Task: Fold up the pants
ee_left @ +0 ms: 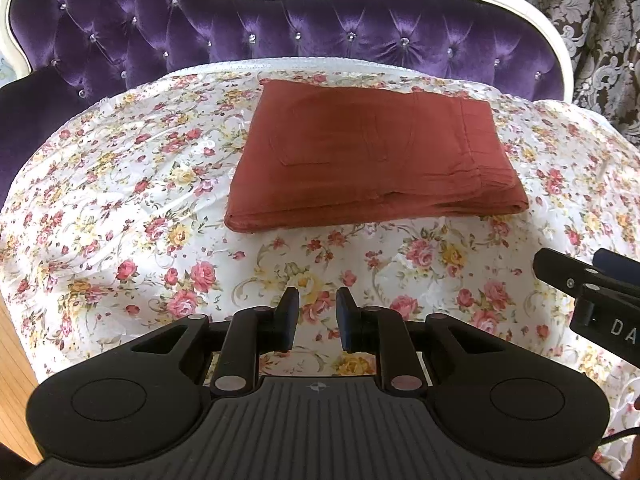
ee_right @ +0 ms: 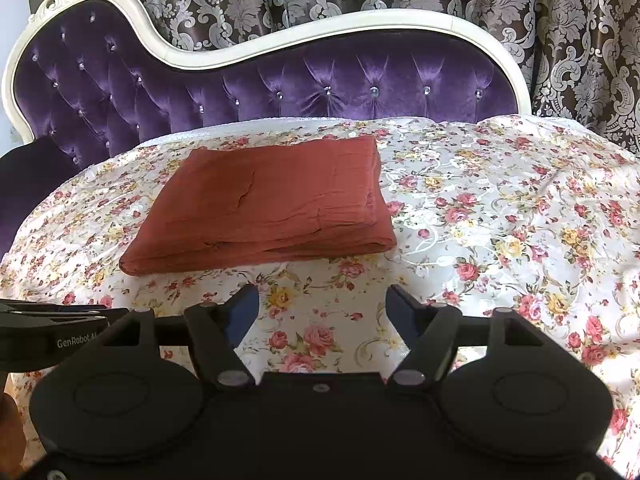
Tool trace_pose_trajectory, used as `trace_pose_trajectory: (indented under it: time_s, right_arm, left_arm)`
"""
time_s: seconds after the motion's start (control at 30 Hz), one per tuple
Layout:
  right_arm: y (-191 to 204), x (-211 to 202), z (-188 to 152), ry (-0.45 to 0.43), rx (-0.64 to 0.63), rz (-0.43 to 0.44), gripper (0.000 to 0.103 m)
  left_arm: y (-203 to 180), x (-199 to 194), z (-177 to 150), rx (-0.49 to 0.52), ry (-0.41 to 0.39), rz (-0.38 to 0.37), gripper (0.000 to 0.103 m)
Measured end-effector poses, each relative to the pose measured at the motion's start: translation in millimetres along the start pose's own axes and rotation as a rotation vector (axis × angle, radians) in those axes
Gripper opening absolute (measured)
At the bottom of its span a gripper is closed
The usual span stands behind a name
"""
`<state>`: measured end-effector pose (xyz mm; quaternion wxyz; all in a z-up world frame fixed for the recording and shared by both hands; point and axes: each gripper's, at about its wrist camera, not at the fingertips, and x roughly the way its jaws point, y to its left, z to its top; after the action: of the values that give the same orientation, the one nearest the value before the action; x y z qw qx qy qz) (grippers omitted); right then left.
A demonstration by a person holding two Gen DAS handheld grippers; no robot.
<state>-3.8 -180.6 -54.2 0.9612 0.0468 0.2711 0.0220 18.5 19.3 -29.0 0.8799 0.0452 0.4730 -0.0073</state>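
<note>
Rust-red pants (ee_left: 372, 156) lie folded into a flat rectangle on the floral cover (ee_left: 120, 208), toward the back. They also show in the right wrist view (ee_right: 264, 204), left of centre. My left gripper (ee_left: 318, 300) hovers above the cover in front of the pants, jaws a small gap apart and empty. My right gripper (ee_right: 322, 300) is open wide and empty, also in front of the pants and clear of them. The right gripper's body shows at the right edge of the left wrist view (ee_left: 592, 296).
A purple tufted backrest (ee_right: 280, 80) with a white frame stands behind the cover. Patterned curtains (ee_right: 520, 20) hang behind it. The floral cover (ee_right: 500, 220) spreads right of the pants. A wooden floor (ee_left: 16, 360) shows at the left.
</note>
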Motion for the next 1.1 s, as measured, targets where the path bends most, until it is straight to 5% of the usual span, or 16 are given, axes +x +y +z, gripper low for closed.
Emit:
trace_pose_trajectory:
  time_s: [1.1]
  right_arm:
    - [2.1,21.9,2.3,0.056,0.004,0.007,0.073]
  left_arm:
    - [4.3,20.4,5.8,0.0,0.053,0.001,0.021]
